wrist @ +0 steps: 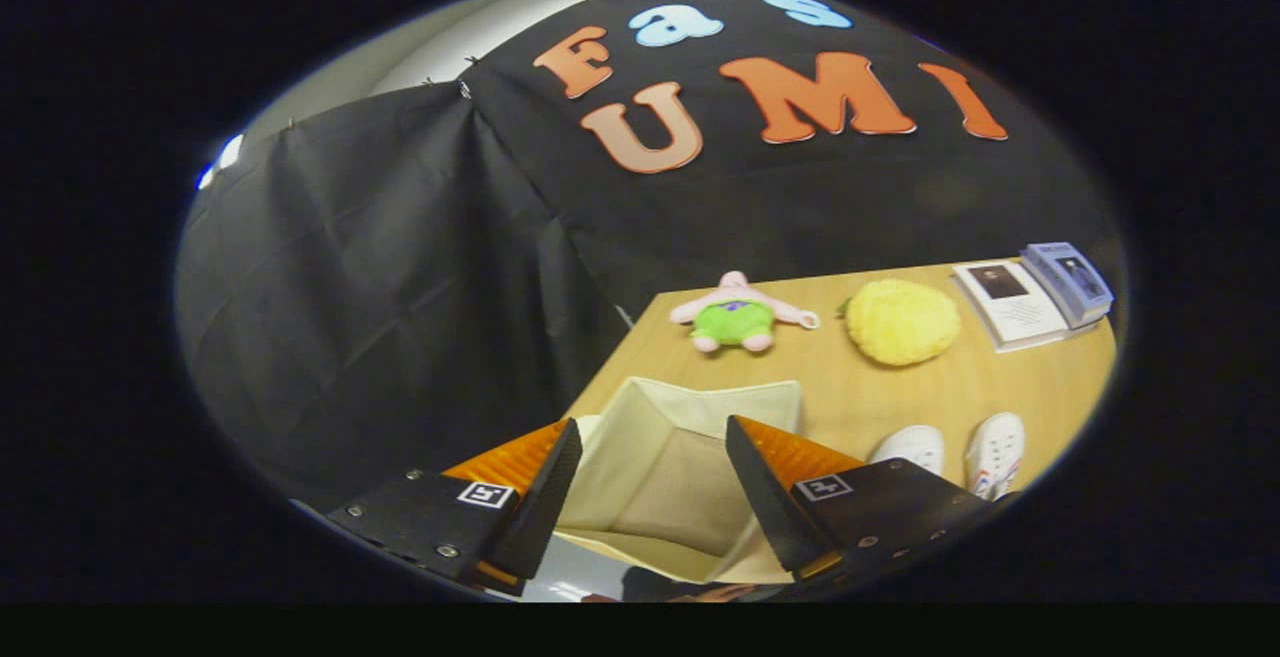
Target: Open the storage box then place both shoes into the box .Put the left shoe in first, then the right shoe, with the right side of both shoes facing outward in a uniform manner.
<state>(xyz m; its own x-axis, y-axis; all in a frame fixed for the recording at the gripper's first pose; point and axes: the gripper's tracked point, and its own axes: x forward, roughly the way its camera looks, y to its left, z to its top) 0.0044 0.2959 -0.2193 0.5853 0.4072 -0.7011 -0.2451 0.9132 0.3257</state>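
We see first the light wooden table (pixel 880 397), its near left corner lying close to the draped black cloth of the booth wall (pixel 380 287). On that corner sits the cream fabric storage box (pixel 660 477), square and soft-sided, its top open so that we look down onto its beige floor. The box lies between and just beyond the fingers, and nothing is inside it that we can make out.

Our gripper (pixel 652 452) hovers above the box with its two fingers spread wide, released and holding nothing; the box's open mouth shows in the gap between them. We cannot tell whether either finger touches the box's rim.

Farther along the table, toward the wall, lies a fluffy yellow round plush toy (pixel 902 321). Just beside it, nearer the box side, lies a pink star-shaped plush doll in green shorts (pixel 738 313), flat on its back. Beyond the yellow toy, at the table's far right, a white booklet (pixel 1008 305) lies flat with a small blue-grey book (pixel 1068 283) propped against it.

The pair of white canvas shoes (pixel 960 452) stands on the table beyond the right finger, side by side, toes pointing toward the plush toys, well apart from the box.
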